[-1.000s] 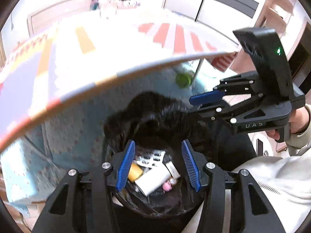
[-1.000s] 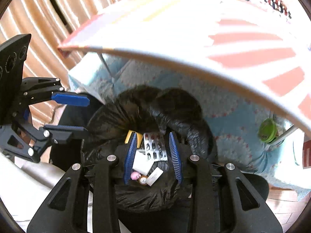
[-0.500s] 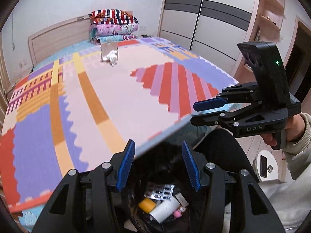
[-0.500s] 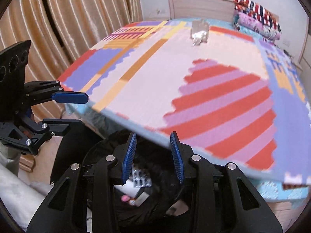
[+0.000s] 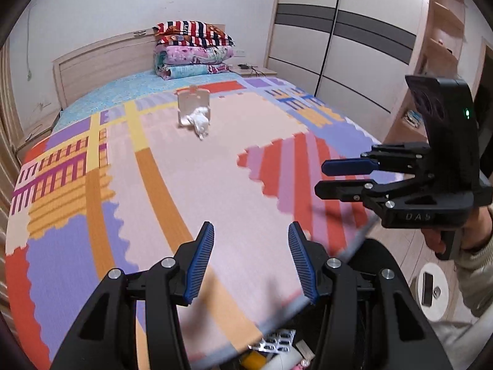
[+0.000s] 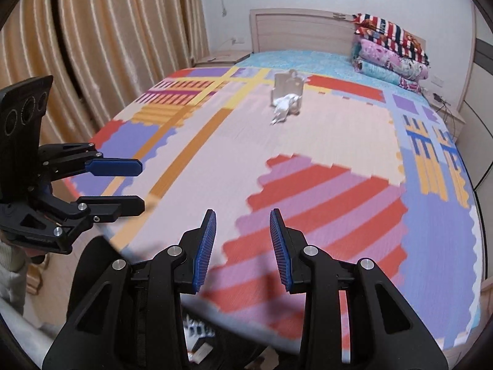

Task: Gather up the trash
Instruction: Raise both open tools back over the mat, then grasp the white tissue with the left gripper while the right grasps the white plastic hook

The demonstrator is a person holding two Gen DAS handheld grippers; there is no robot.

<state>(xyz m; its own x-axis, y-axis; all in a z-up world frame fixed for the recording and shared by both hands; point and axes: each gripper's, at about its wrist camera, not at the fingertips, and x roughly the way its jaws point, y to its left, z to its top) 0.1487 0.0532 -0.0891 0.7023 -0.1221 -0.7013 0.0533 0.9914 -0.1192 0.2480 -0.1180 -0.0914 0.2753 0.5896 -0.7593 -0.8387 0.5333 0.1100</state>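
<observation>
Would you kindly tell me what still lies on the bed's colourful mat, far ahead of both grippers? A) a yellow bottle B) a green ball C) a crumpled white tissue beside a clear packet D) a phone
C: a crumpled white tissue lies against a clear packet on the mat.

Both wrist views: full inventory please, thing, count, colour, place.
crumpled tissue: 1, white, far middle of the mat
clear packaging: 1, see-through, directly behind the tissue
foam mat: 1, multicoloured, covering the bed
folded quilts: 1 stack, striped, pink and blue, at the headboard
trash bag: 1, black, below the bed's near edge
blister pack: 1, silver, in the bag
wardrobe: 1, white with grey bands, right of the bed
curtain: 1, tan, left of the bed
left claw: 1, black with blue pads, open, empty
right claw: 1, same colours, open, empty
</observation>
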